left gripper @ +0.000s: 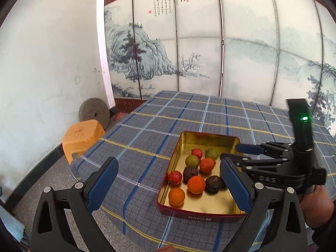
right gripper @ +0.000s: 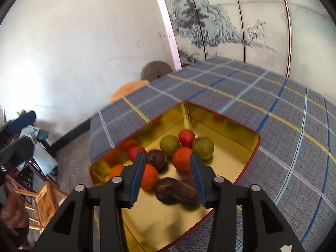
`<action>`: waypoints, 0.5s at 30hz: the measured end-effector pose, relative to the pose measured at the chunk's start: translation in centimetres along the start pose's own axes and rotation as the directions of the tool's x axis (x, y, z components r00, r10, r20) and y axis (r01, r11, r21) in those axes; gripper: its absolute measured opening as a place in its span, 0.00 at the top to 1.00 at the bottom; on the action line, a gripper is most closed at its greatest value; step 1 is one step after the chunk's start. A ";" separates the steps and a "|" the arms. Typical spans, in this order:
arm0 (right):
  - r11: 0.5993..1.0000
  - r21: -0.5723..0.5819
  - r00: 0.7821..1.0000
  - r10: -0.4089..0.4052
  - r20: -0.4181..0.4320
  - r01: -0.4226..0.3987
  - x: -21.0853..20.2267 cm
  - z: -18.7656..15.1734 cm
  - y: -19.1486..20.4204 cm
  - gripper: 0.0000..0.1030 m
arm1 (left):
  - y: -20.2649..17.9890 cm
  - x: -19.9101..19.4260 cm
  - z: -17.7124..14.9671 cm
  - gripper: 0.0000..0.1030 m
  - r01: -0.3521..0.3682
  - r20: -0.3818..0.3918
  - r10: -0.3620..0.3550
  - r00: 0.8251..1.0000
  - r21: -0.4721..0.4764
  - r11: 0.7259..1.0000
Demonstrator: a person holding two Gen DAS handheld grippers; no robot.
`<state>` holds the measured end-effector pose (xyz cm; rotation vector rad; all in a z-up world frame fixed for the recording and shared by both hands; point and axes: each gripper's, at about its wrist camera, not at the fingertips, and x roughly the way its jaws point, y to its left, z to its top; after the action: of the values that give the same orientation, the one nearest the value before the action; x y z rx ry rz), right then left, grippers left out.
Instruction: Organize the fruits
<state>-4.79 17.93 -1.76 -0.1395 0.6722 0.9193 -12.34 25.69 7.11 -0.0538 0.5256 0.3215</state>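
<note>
While the left gripper (left gripper: pixel 168 184) hangs spread, the right gripper (right gripper: pixel 168 168) tilts downward, seemingly parted over the tin (right gripper: pixel 231 124).

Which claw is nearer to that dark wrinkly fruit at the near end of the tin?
The right claw: it hangs open just above the dark fruit. The left claw, wide open, is back beyond the tin's rim.

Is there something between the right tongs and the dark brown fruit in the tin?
Nothing visible stands between them. The right tongs are open just above the dark brown fruit inside the tin, with no other fruit in the gap.
</note>
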 end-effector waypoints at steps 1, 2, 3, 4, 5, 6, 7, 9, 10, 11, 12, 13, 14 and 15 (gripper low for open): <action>1.000 -0.007 1.000 -0.002 0.026 0.003 -1.0 0.1 0.4 0.51 | 0.0 -0.3 0.1 0.05 0.000 0.010 0.000 1.000 0.001 1.000; 1.000 -0.015 0.999 -0.007 0.049 0.008 -2.0 0.1 0.7 0.48 | 0.0 -0.7 0.1 0.04 0.000 0.022 0.000 1.000 0.000 1.000; 1.000 -0.026 0.997 -0.015 0.070 0.017 -2.8 0.2 1.2 0.44 | 0.0 -1.1 0.2 0.04 0.000 0.036 0.000 0.999 0.000 1.000; 0.999 -0.039 0.995 -0.027 0.093 0.030 -3.8 0.1 1.6 0.42 | 0.0 -1.4 0.3 0.03 -0.002 0.048 0.002 0.999 0.000 1.000; 0.997 -0.057 0.991 -0.046 0.122 0.053 -5.0 -0.1 2.3 0.37 | 0.0 -1.8 0.3 0.03 -0.002 0.061 0.002 0.998 0.000 1.000; 0.995 -0.068 0.988 -0.060 0.142 0.071 -5.8 -0.2 2.7 0.31 | 0.0 -2.3 0.4 0.01 0.001 0.075 -0.001 0.997 -0.001 1.000; 0.992 -0.081 0.982 -0.079 0.173 0.094 -6.9 -0.4 3.2 0.29 | 0.0 -2.7 0.5 0.00 0.002 0.083 -0.002 0.997 -0.005 1.000; 0.985 -0.101 0.966 -0.114 0.233 0.140 -9.1 -0.8 4.3 0.18 | -0.1 -3.2 0.7 0.00 0.005 0.095 -0.003 0.995 -0.013 1.000; 0.981 -0.108 0.957 -0.131 0.259 0.164 -10.1 -1.0 4.7 0.15 | -0.1 -3.6 0.8 0.00 0.004 0.102 -0.003 0.995 -0.016 1.000; 0.974 -0.118 0.944 -0.150 0.293 0.192 -11.2 -1.3 5.2 0.10 | -0.2 -3.9 0.9 0.00 0.002 0.108 0.000 0.994 -0.019 1.000; 0.971 -0.123 0.937 -0.159 0.311 0.206 -11.9 -1.4 5.5 0.07 | -0.2 -4.2 0.9 0.00 0.001 0.114 0.002 0.993 -0.021 1.000; 0.967 -0.127 0.928 -0.169 0.333 0.222 -12.7 -1.7 5.8 0.06 | -0.3 -4.5 1.0 0.00 0.002 0.120 0.000 0.993 -0.022 1.000; 0.964 -0.128 0.921 -0.176 0.348 0.233 -13.3 -1.8 5.9 0.05 | -0.3 -4.9 1.0 0.00 0.005 0.127 -0.002 0.992 -0.023 1.000; 0.960 -0.129 0.912 -0.186 0.366 0.247 -14.0 -2.0 6.2 0.05 | -0.4 -5.1 1.0 0.00 0.005 0.131 -0.002 0.991 -0.024 1.000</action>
<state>-16.37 11.27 6.01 -0.1952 0.2370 0.7598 -15.88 24.00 10.55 -0.0563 0.3917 0.3257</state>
